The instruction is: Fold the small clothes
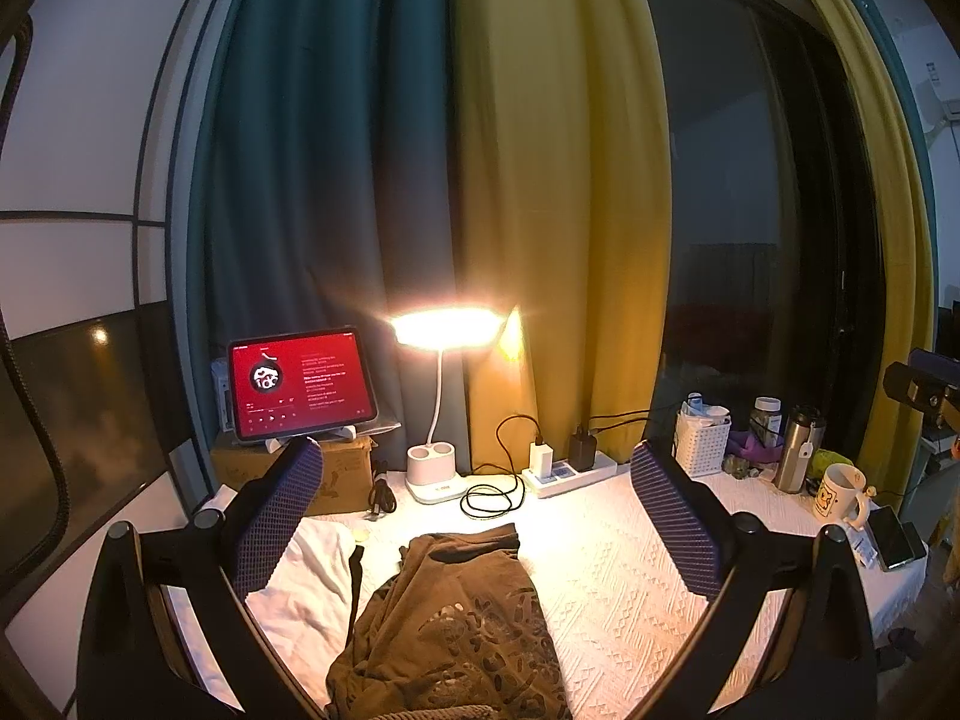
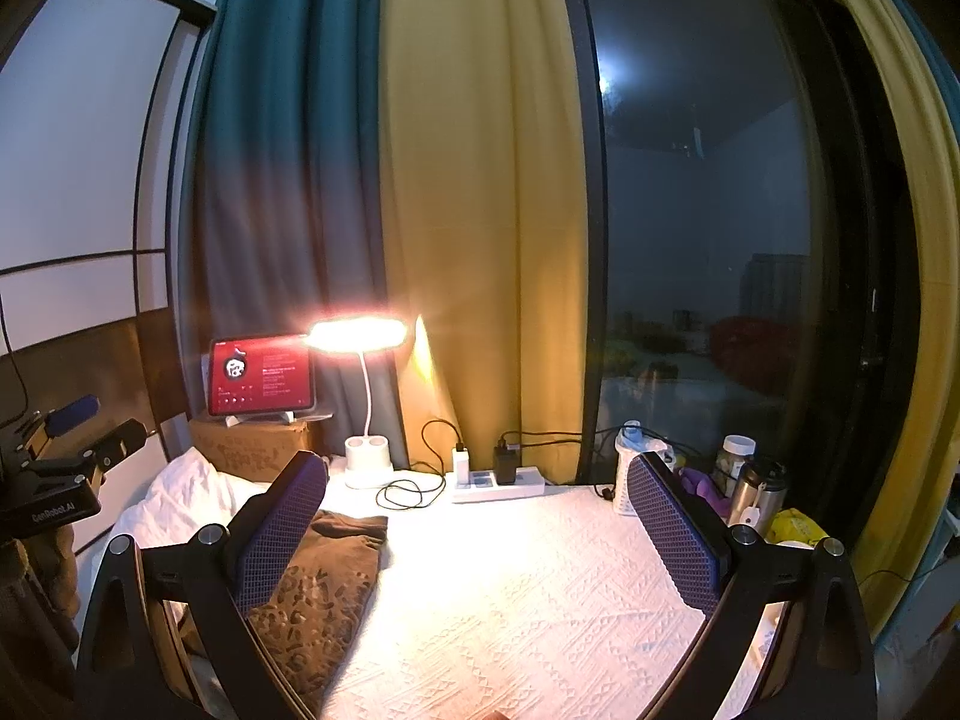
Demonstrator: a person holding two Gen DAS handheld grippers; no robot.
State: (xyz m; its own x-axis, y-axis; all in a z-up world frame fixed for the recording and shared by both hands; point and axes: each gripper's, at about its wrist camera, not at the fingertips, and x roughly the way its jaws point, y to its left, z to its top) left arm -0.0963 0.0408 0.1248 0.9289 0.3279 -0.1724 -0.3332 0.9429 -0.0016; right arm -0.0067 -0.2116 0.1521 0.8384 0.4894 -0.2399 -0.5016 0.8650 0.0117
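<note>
From the left wrist camera, the left gripper (image 1: 480,516) hovers above a table covered in a white textured cloth (image 1: 624,576), its two purple-padded fingers (image 1: 279,516) spread wide with nothing between them. A brown printed garment (image 1: 456,618) lies rumpled on the cloth in the near middle, reaching from the bottom edge of the view toward the far side, roughly centred between the fingers but below them and not touched. To its left sits a crumpled white garment (image 1: 300,588), partly behind the left finger. At the far side a lit desk lamp (image 1: 441,408) stands on its white base, with a tablet (image 1: 300,384) showing a red screen propped on a cardboard box (image 1: 342,468) to the left, and a white power strip (image 1: 570,471) with chargers to the right. Far right are a white basket (image 1: 699,441), a steel flask (image 1: 798,450) and a mug (image 1: 840,492). From the right wrist camera, the right gripper (image 2: 474,525) is likewise held above the cloth, jaws wide apart and empty. Here the brown garment (image 2: 324,588) lies at the near left, partly hidden behind the left finger, while bare white cloth fills the space between the fingers. The white garment (image 2: 180,498) is bunched further left, and the other gripper's body shows at the left edge.
</note>
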